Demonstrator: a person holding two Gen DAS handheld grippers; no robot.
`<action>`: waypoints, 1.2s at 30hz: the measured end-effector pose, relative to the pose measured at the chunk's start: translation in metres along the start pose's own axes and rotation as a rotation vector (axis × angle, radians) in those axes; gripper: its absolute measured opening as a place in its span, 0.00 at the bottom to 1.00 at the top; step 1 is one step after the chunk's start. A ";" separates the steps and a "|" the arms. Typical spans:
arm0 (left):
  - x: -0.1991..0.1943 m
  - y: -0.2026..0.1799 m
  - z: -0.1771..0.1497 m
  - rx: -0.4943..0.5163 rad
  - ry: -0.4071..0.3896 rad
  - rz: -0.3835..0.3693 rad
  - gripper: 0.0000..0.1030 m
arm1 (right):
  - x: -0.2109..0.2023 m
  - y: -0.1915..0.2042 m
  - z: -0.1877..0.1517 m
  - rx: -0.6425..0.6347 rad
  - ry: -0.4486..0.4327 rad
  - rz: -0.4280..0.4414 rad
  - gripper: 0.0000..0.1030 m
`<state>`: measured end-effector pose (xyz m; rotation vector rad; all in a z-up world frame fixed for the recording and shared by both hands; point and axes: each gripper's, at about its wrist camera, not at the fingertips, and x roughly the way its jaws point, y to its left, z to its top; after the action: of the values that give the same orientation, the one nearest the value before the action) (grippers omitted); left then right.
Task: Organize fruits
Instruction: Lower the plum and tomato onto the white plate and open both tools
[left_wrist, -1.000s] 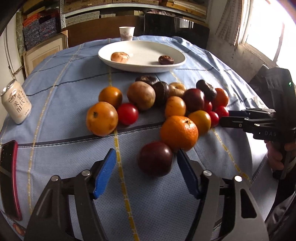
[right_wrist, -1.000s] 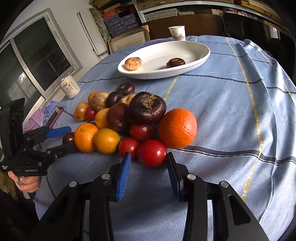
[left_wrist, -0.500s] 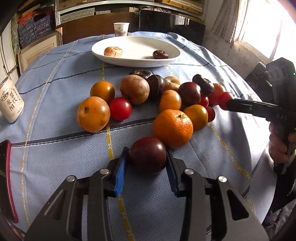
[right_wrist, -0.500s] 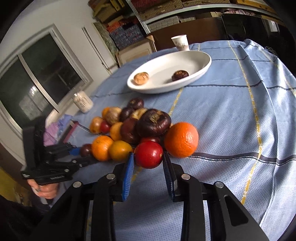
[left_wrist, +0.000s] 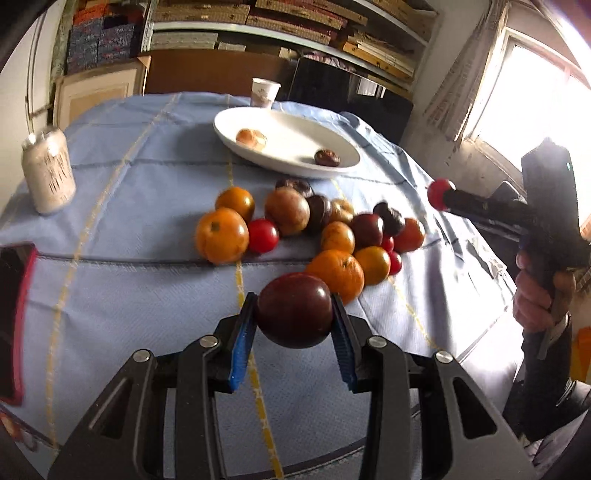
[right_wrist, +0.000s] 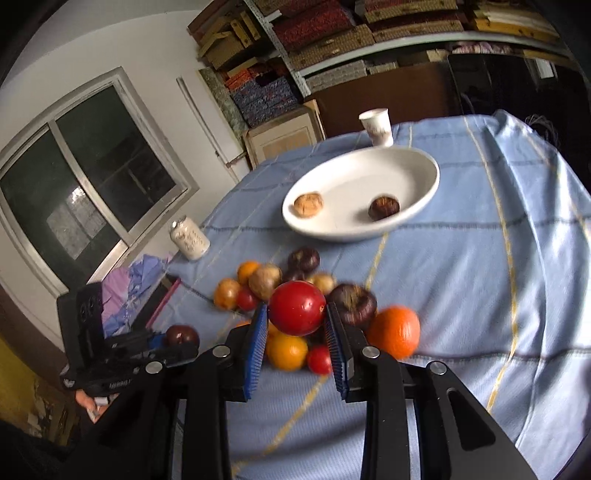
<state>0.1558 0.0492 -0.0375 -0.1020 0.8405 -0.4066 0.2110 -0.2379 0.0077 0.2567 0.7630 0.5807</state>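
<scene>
l gripper (left_wrist: 294, 325) clamps dark plum (left_wrist: 294, 310) btwn pads; r gripper (right_wrist: 297, 325) clamps red tomato (right_wrist: 296, 307).

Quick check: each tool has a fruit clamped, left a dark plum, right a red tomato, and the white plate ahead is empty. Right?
Not quite: the plate is not empty. The right wrist view shows two fruits in it, a tan one and a dark one. The rest holds: the left tool clamps the dark plum, the right tool the red tomato.
</scene>
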 end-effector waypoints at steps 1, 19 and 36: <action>-0.005 -0.001 0.008 0.011 -0.013 0.008 0.37 | 0.000 0.000 0.005 0.002 -0.010 -0.006 0.31; 0.096 -0.020 0.193 0.019 0.077 0.139 0.37 | 0.097 -0.061 0.120 0.101 -0.015 -0.176 0.31; 0.188 -0.021 0.211 0.082 0.211 0.205 0.39 | 0.156 -0.098 0.136 0.081 0.140 -0.216 0.33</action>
<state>0.4178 -0.0582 -0.0242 0.1048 1.0303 -0.2608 0.4374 -0.2288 -0.0280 0.2063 0.9375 0.3664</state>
